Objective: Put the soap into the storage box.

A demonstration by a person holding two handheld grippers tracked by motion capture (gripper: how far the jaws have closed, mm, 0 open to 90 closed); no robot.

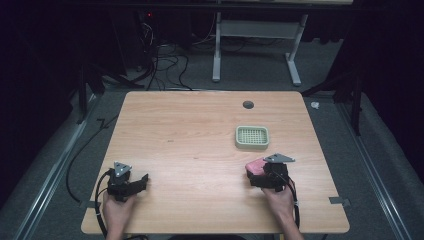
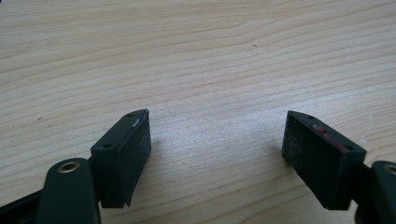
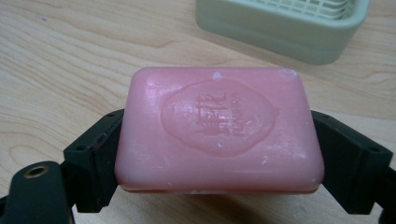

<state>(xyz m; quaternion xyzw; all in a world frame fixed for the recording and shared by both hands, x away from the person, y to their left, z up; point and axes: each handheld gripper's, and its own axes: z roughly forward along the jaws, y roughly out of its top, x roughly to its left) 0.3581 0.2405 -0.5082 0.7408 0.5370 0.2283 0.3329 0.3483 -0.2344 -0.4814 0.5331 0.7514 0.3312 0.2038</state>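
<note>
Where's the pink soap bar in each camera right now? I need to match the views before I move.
High view: pink soap bar at lower right, in the right gripper, just below the green soap dish.
Left gripper view: not in it; bare wooden table between open jaws.
Right gripper view: soap bar centre, clamped between the jaws.
Shared landmark: the soap dish, top right there.

The picture's top edge cuts off the soap dish (image 3: 285, 28).

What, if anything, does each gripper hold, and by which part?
The right gripper clamps the pink soap bar by its two short ends. The left gripper holds nothing; its fingers are spread.
</note>
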